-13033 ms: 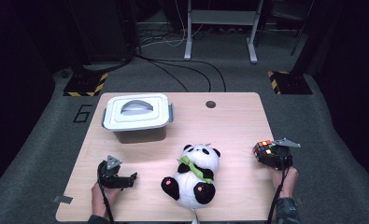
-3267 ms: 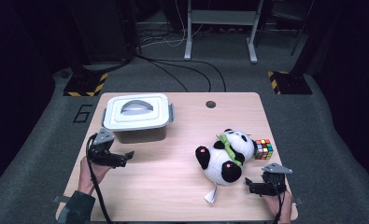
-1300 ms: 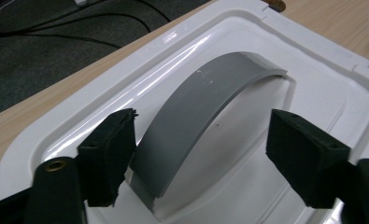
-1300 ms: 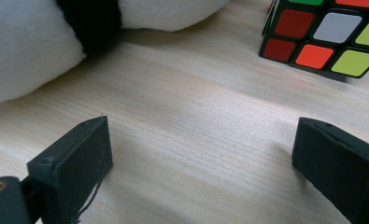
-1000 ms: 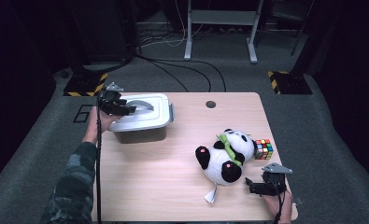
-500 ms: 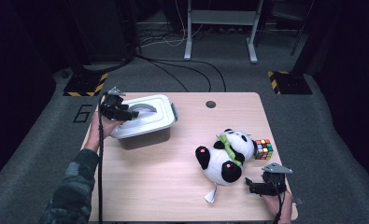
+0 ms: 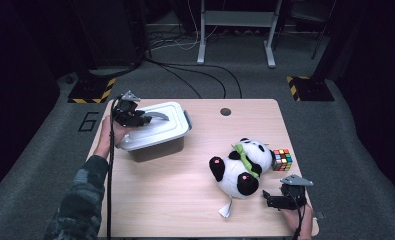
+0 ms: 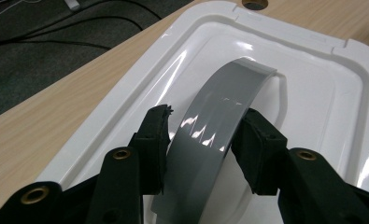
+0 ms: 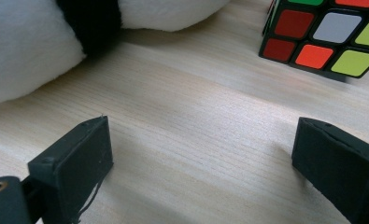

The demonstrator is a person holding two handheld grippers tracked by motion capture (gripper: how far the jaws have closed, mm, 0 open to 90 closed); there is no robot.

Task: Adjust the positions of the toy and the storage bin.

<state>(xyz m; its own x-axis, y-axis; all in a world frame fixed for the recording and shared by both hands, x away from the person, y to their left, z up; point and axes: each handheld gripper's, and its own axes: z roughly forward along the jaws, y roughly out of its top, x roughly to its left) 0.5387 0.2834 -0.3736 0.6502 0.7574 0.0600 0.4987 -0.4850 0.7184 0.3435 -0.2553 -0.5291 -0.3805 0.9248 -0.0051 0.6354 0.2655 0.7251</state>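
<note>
The desk (image 7: 185,200) carries everything, and the largest thing on it, the white lidded box (image 7: 152,132), sits at its far left corner within easy reach of the person's left arm. It is tilted, its near-left side raised off the wood, which looks like the result of a pull on the lid. The panda plush (image 7: 240,167) lies on its back toward the right, touching the colour cube (image 7: 282,159) beside it, both apparently parked out of the way while the box is opened. The left tool (image 8: 205,140) has just been closing and now clamps the lid's grey arched handle (image 8: 219,126) from both sides, pads pressed against its edges. The right tool (image 9: 201,154) rests low on the desk's near right edge, jaws wide with only bare wood between them, likely waiting.
</note>
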